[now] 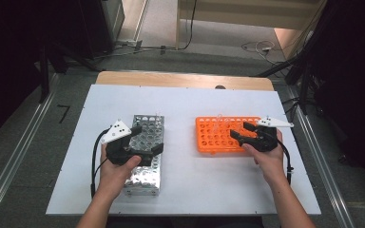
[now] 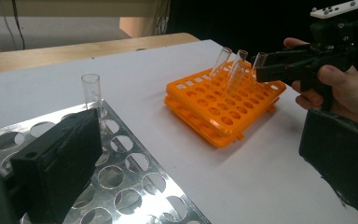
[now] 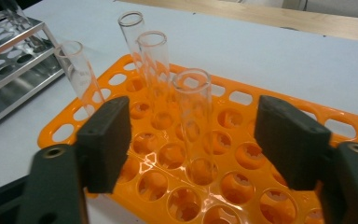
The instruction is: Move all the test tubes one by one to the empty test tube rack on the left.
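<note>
Poised at the orange rack with the right gripper gaping wide, one pad on each side of the front tube, touching neither the glass nor the plastic. Grips nothing yet. Stands in its hole, that tube, leaning a little, with three neighbouring tubes close behind and to one side.

Hovers over the metal rack with the left gripper, likewise spread wide and empty, beside a lone tube standing upright at the far end.

Risks, as a judgement:
- Closing off-centre – likely pushes the leaning tube sideways against the hole instead of seating it squarely between the pads.
- Squeezing too hard on thin clear glass – could crack it; too lightly, and could let it slide out on the lift.
- Lifting at an angle rather than along the tube's own axis – may bind it in the two-tier rack and drag the light orange rack up or across the white table.
- Sweeping a pad too far back – may knock the neighbouring tubes over.
</note>
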A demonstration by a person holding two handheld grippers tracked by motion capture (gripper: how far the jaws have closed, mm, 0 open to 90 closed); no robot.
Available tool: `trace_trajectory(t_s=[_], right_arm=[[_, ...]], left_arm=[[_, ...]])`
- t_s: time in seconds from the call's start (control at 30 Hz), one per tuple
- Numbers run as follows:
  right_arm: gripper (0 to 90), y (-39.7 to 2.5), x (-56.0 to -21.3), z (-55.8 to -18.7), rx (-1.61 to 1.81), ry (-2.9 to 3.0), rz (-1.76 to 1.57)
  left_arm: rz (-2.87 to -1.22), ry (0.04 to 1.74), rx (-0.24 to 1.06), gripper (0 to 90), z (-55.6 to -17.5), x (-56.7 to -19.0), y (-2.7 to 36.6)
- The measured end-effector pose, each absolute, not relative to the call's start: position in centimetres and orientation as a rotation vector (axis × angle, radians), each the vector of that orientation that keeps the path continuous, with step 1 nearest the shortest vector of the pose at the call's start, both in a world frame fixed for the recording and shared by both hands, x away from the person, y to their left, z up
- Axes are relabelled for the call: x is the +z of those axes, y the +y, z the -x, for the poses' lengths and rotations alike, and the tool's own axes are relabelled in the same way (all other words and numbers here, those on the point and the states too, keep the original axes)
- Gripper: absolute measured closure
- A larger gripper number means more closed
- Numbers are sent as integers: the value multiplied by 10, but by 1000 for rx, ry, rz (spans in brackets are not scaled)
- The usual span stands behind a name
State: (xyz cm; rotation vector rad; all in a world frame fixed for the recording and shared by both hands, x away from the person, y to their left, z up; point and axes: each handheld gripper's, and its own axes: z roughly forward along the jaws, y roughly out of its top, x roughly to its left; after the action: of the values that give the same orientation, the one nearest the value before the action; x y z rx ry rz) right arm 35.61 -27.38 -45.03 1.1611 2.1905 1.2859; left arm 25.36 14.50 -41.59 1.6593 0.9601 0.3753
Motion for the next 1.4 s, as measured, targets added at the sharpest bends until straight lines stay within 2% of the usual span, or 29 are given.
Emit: trace_trajectory(t_s=[0.27,0.63,0.87,1.03,1.4], right_arm=[[494,-273,-463,-359,1242,2169,-1211],[596,-269,-471,-357,1182,2174,-1181],[691,-267,-474,-352,1166,2154,-1146],[734,-267,-475,-351,1168,2147,-1136],[740,-268,-473,-351,1188,2152,-1145]], left_arm=[[-1654,964,376,0,-254,-416,146],[-1654,963,376,0,-254,-416,145],[-1651,965,377,0,-254,-415,146],[-1649,965,377,0,-254,-415,146],[-1654,959,380,0,-254,-414,146]])
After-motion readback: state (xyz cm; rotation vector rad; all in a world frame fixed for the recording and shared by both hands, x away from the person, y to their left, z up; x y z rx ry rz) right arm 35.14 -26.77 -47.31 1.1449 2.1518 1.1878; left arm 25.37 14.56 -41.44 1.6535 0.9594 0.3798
